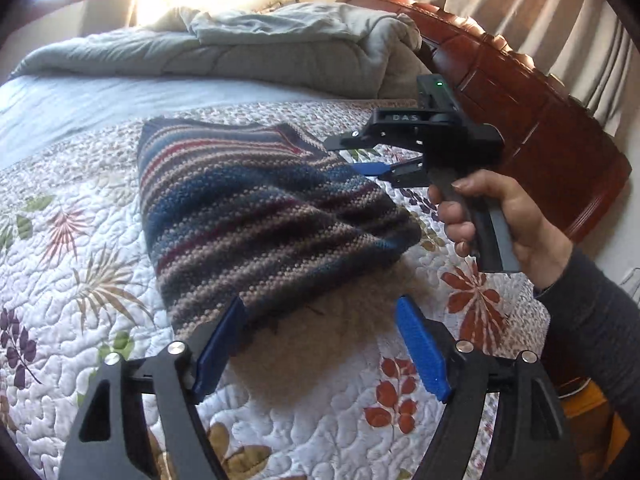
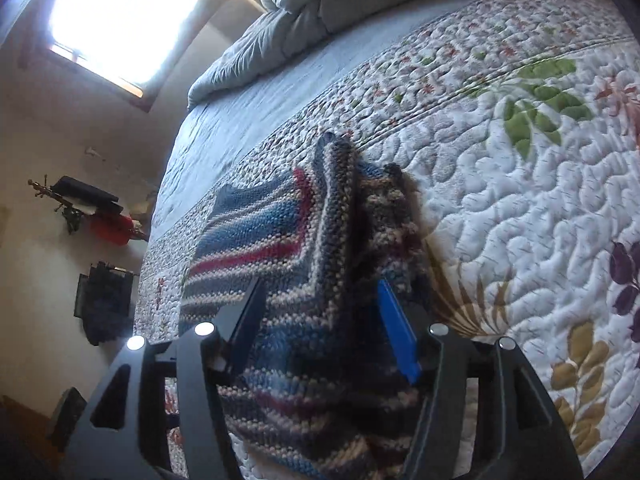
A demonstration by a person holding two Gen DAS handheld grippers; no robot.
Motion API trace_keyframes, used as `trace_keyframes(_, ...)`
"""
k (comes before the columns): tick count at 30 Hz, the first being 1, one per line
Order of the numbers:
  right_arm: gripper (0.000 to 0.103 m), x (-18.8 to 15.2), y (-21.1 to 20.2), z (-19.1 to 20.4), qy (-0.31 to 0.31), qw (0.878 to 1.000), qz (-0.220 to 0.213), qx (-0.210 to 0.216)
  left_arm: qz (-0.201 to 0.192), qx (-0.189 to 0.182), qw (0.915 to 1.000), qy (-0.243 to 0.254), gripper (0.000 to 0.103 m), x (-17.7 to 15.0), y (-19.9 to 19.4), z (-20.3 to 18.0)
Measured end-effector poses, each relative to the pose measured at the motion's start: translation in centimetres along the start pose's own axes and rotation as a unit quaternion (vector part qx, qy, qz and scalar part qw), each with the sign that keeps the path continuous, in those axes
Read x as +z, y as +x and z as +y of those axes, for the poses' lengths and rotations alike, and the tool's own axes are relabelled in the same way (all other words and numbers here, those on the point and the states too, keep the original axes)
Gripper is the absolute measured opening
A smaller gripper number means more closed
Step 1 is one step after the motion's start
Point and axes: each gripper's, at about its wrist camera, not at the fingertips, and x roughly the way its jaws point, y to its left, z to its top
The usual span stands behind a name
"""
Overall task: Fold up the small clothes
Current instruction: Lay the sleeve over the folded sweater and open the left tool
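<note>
One floral quilt (image 1: 100, 280), rumpled grey duvet (image 1: 240, 48)

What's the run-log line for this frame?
striped sweater folded on quilt | left gripper open | right gripper open, jaws around sweater edge

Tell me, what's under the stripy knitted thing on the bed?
The striped blue, red and tan knitted garment lies on the white floral quilted bedspread. A fuzzy tan patch peeks out at its near edge. Anything else beneath is covered by the knit.
</note>
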Motion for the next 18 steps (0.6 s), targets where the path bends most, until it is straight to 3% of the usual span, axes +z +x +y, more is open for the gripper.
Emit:
trace_keyframes(1,0.013,0.3,0.3,0.1,-0.001,1.000,0.006,0.009,-0.003,-0.005,1.0000,-0.007,0.079,0.2,0.4,0.3)
trace_keyframes(3,0.013,0.6,-0.2,1.0,-0.025,1.000,-0.001,0.009,-0.009,-0.014,0.9997,-0.018,0.079,0.4,0.8,0.7)
trace_keyframes(5,0.011,1.2,-2.0,1.8,-0.059,0.997,-0.049,-0.005,-0.016,-0.026,0.9993,-0.024,0.079,0.7,1.2,1.2)
trace_keyframes(7,0.010,1.7,-2.9,0.9,-0.044,0.995,-0.081,-0.023,-0.015,-0.030,0.9991,-0.026,0.079,1.1,1.9,1.6)
trace_keyframes(9,0.010,2.0,-1.3,-1.3,-0.017,0.996,-0.073,-0.056,-0.010,-0.039,0.9983,-0.041,0.079,1.3,2.6,2.1)
trace_keyframes(10,0.010,1.7,0.2,-2.4,-0.004,0.997,-0.045,-0.069,-0.005,-0.047,0.9974,-0.054,0.079,1.3,3.0,2.4)
trace_keyframes(12,0.012,1.1,1.3,-2.8,-0.014,0.997,-0.019,-0.068,0.001,-0.053,0.9968,-0.060,0.079,1.3,3.2,2.5)
trace_keyframes(15,0.022,2.7,-0.2,-2.2,-0.007,0.999,-0.028,-0.025,0.002,-0.055,0.9971,-0.052,0.080,1.0,3.3,2.5)
trace_keyframes(17,0.042,4.7,-0.9,-1.4,-0.013,0.998,-0.057,-0.027,0.003,-0.057,0.9968,-0.055,0.080,0.7,3.4,2.8)
trace_keyframes(18,0.043,6.0,-0.4,-1.1,-0.010,0.998,-0.053,-0.021,0.004,-0.059,0.9965,-0.058,0.080,0.6,3.5,2.9)
